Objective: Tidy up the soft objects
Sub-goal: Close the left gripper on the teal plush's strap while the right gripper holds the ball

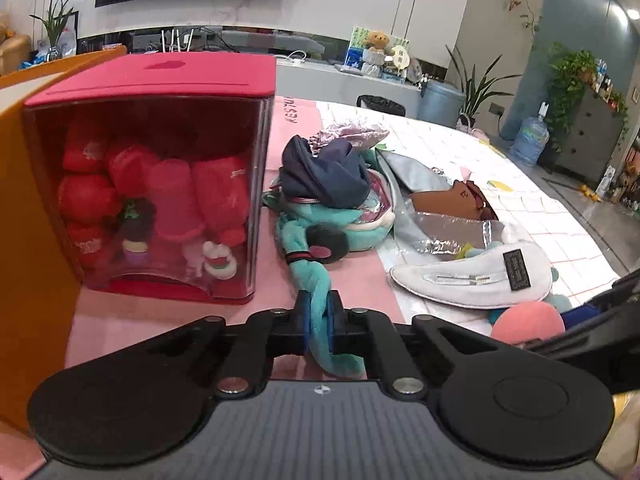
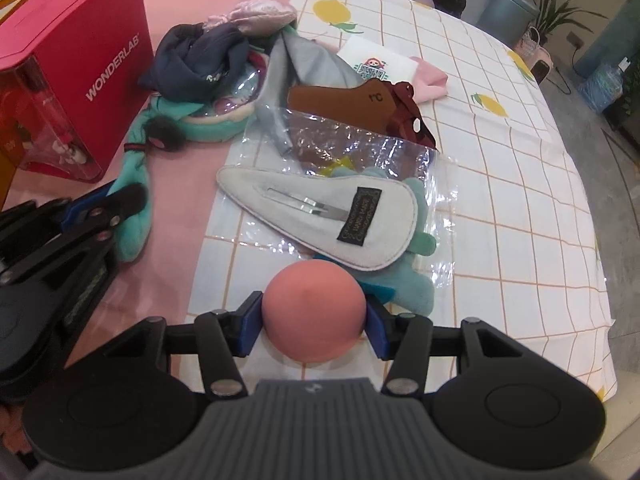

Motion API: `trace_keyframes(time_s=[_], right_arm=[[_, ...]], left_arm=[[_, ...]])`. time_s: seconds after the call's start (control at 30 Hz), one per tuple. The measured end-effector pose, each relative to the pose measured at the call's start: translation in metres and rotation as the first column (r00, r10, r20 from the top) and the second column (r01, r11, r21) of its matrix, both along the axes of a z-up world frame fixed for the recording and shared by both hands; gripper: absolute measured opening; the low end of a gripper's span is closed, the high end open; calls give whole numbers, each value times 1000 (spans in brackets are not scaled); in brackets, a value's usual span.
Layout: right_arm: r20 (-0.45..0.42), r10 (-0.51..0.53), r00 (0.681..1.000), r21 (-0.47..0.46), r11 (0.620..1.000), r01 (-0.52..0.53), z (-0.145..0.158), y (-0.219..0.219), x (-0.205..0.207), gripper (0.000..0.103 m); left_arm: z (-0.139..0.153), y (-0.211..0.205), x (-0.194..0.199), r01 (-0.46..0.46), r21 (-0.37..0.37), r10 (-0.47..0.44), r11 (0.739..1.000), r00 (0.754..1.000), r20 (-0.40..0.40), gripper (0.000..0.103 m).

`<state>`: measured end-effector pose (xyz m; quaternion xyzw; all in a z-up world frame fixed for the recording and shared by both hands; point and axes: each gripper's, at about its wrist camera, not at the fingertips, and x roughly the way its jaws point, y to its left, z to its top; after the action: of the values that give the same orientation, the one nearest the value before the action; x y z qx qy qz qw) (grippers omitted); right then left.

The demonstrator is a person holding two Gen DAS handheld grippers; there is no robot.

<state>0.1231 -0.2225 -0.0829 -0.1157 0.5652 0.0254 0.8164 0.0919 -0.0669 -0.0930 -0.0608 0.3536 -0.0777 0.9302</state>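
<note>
L gripper (image 1: 317, 312) is clamped tight on the teal plush braid (image 1: 316, 300), blue pads squeezing it from both sides w/ barely any gap. The braid runs up the pink cloth (image 1: 352, 280) to the teal plush head (image 1: 340, 224), which lies just right of the red box (image 1: 160, 184). A dark navy garment (image 1: 324, 176) is bunched on top of that head, w/ a shiny pink bonnet (image 1: 352, 136) behind it.

R gripper (image 2: 314, 320) sits about half open w/ the pink ball (image 2: 314, 312) between its pads; both pads touch the ball's sides, so it looks gripped, tho how hard they press I can't tell. The ball rests at the near edge of the checked tablecloth (image 2: 500, 200).

Just beyond the ball: an oversized white felt hair clip (image 2: 320, 216) w/ a black label, lying on a clear plastic bag (image 2: 400, 160) and partly over a teal plush toy (image 2: 404, 284). Farther back, a brown leather piece (image 2: 332, 100) and grey fabric (image 2: 312, 60).
</note>
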Motion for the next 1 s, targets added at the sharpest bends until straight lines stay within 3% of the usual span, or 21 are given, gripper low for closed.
trace_keyframes(time_s=[0.07, 0.13, 0.23, 0.33, 0.4, 0.47, 0.6, 0.63, 0.67, 0.73, 0.8, 0.87, 0.93, 1.0], right_arm=[[-2, -7, 1000, 9, 1000, 7, -1, -2, 1, 52], [-4, -15, 1000, 20, 1000, 15, 0, -4, 1, 52], [-4, -17, 1000, 22, 1000, 17, 1, -4, 0, 52], [-6, -19, 1000, 23, 1000, 19, 0, -4, 1, 53], [-7, -23, 1000, 28, 999, 23, -1, -5, 2, 53], [-9, -26, 1000, 31, 999, 26, -1, -6, 2, 53], [-9, -24, 1000, 26, 999, 24, -1, -5, 2, 53], [-9, -23, 1000, 24, 999, 23, -1, -5, 2, 53], [-9, -25, 1000, 27, 999, 25, -1, -5, 2, 53], [-11, -31, 999, 33, 999, 32, -1, -7, 2, 53], [-13, -32, 999, 36, 999, 32, -1, -7, 2, 53], [-13, -29, 999, 32, 999, 30, -1, -7, 2, 53], [-8, -23, 1000, 28, 999, 23, -1, -6, 2, 53], [-6, -29, 1000, 32, 999, 29, -3, -6, 2, 53]], left_arm=[[17, 8, -13, 7, -62, -5, 998, 999, 33, 6], [44, 15, -33, 52, -98, -37, 994, 989, 146, 4], [86, 21, -57, 100, -93, -67, 991, 948, 311, 0], [115, 34, -69, 114, -149, -52, 982, 929, 366, 0], [127, 41, -75, 105, -148, -40, 983, 920, 389, 0], [130, 43, -77, 95, -132, -38, 987, 924, 381, 0], [100, 37, -67, 99, -92, -72, 991, 963, 259, 4], [88, 33, -63, 90, -75, -71, 993, 974, 215, 10], [75, 27, -58, 99, -49, -89, 994, 981, 173, 26], [53, 19, -53, 135, -12, -132, 991, 984, 117, 47], [37, 10, -50, 176, 6, -175, 984, 980, 98, 62], [25, -3, -45, 212, 72, -218, 975, 971, 96, 79], [14, -20, -38, 171, 179, -191, 969, 976, 103, 80], [5, -32, -31, 141, 220, -162, 965, 984, 78, 73]])
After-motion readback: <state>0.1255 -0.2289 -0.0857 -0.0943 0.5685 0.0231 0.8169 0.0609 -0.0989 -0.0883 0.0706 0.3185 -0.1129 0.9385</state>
